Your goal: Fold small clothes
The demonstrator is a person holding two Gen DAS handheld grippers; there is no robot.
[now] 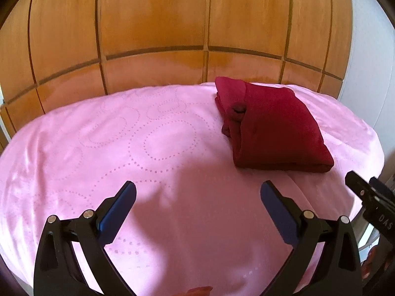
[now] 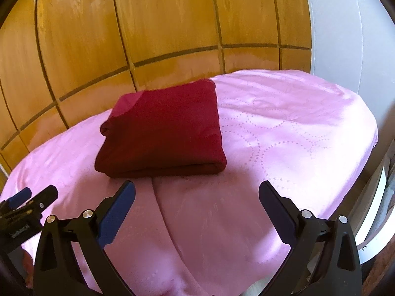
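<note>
A dark red garment (image 1: pixel 271 128) lies folded into a thick rectangle on a pink bedspread (image 1: pixel 123 135). In the left wrist view it sits far right of my left gripper (image 1: pixel 197 192), which hangs open and empty above the cloth, well short of the garment. In the right wrist view the red garment (image 2: pixel 163 130) lies just beyond and left of my right gripper (image 2: pixel 197 191), which is also open with nothing between its fingers. Each gripper shows at the edge of the other's view: the right gripper (image 1: pixel 365 197) and the left gripper (image 2: pixel 27 202).
The pink bedspread (image 2: pixel 284 128) has dotted ring patterns and a long crease (image 2: pixel 167 222) near the front. Wooden panelled wall (image 1: pixel 158 24) rises right behind the bed. A white wall (image 2: pixel 345 37) stands at the right, past the bed's edge.
</note>
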